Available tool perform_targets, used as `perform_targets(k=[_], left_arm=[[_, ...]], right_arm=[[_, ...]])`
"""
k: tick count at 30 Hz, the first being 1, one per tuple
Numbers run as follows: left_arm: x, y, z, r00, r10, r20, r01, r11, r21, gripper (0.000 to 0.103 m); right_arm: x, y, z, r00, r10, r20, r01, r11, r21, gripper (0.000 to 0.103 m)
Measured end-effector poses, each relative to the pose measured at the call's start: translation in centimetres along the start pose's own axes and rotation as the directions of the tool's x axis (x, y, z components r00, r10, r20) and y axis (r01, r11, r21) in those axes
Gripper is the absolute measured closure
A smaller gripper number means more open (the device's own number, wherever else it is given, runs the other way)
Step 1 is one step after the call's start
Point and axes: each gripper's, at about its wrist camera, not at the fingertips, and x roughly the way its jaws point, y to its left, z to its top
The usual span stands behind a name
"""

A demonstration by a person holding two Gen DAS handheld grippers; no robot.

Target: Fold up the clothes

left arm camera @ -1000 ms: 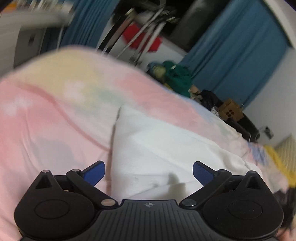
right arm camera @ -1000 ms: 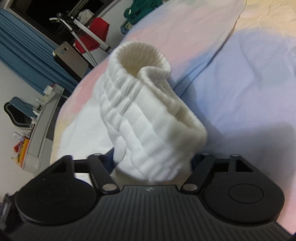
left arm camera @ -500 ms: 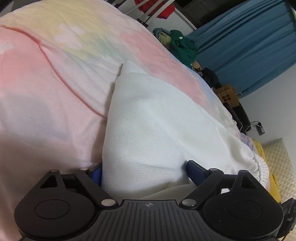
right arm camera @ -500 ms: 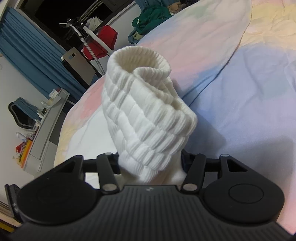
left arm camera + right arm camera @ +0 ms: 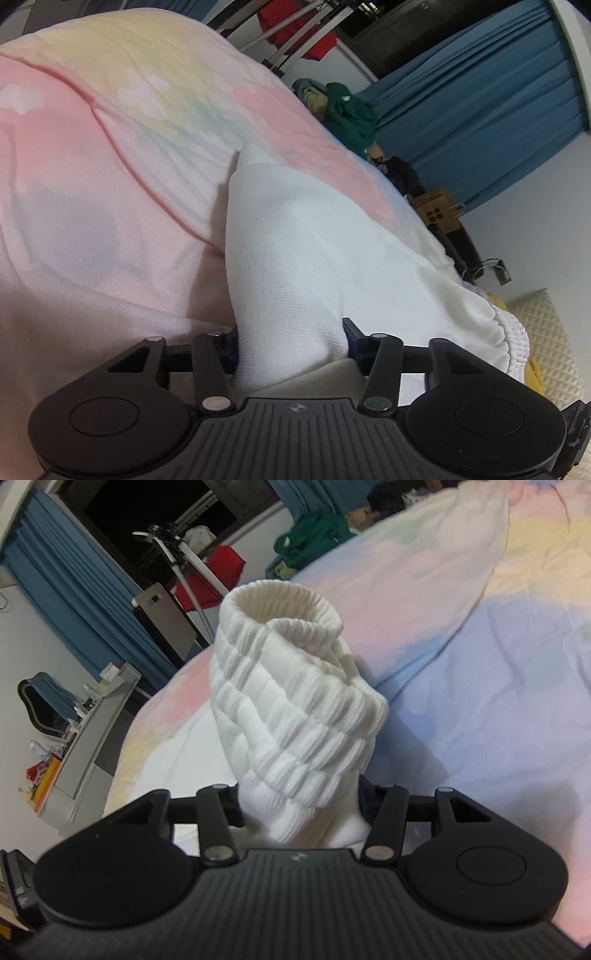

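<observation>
White knit sock (image 5: 295,258) lies mid-frame on the pastel bedspread (image 5: 92,192), running from lower centre toward the right edge in the left view. Left gripper (image 5: 291,343) is clamped on its smooth foot end; right gripper (image 5: 301,805) is clamped on the ribbed cuff (image 5: 291,686), which stands up centre frame. No fold visible yet, so I judge the task barely started. Count: one bedspread, one sock, two grippers.

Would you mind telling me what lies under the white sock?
Under the white sock, a pastel blanket covers the bed. Whatever lies beneath the blanket is hidden. Both the left gripper and right gripper clamp the sock.
</observation>
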Motion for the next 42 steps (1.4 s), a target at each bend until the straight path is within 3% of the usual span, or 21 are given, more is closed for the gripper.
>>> perform_targets(k=[7, 12, 18, 24, 31, 39, 42], left_arm=[[-2.2, -1.2, -0.7, 0.997, -0.067, 0.032, 0.067, 0.998, 0.018, 0.062], [-3.6, -2.7, -1.3, 0.997, -0.079, 0.027, 0.077, 0.995, 0.061, 0.063], [-4.8, -4.3, -1.3, 0.994, -0.099, 0.045, 0.097, 0.994, 0.042, 0.063], [-4.1, -9.7, -0.1, 0.988, -0.150, 0.043, 0.145, 0.982, 0.118, 0.063], [2.7, -18.6, 2.9, 0.977, -0.213, -0.019, 0.213, 0.959, 0.188, 0.063], [17.6, -29.3, 3.1, 0.950, -0.280, -0.136, 0.308, 0.907, 0.287, 0.063], [23.7, -31.9, 1.3, 0.941, -0.291, -0.173, 0.331, 0.898, 0.289, 0.063]], right_arm=[[-2.7, 1.5, 0.1, 0.993, 0.037, 0.108, -0.031, 0.998, -0.051, 0.059], [-4.1, 1.7, 0.4, 0.992, 0.041, 0.123, -0.036, 0.998, -0.047, 0.060], [-5.9, 1.8, 1.4, 0.981, 0.100, 0.168, -0.092, 0.994, -0.054, 0.061], [-7.3, 0.5, 4.6, 0.964, 0.135, 0.228, -0.133, 0.991, -0.022, 0.061], [-9.5, -2.8, 10.8, 0.935, 0.096, 0.340, -0.107, 0.994, 0.013, 0.061], [-9.2, -11.8, 19.6, 0.910, -0.028, 0.413, -0.004, 0.997, 0.076, 0.061], [-8.5, -15.4, 21.3, 0.878, -0.109, 0.466, 0.082, 0.994, 0.077, 0.061]])
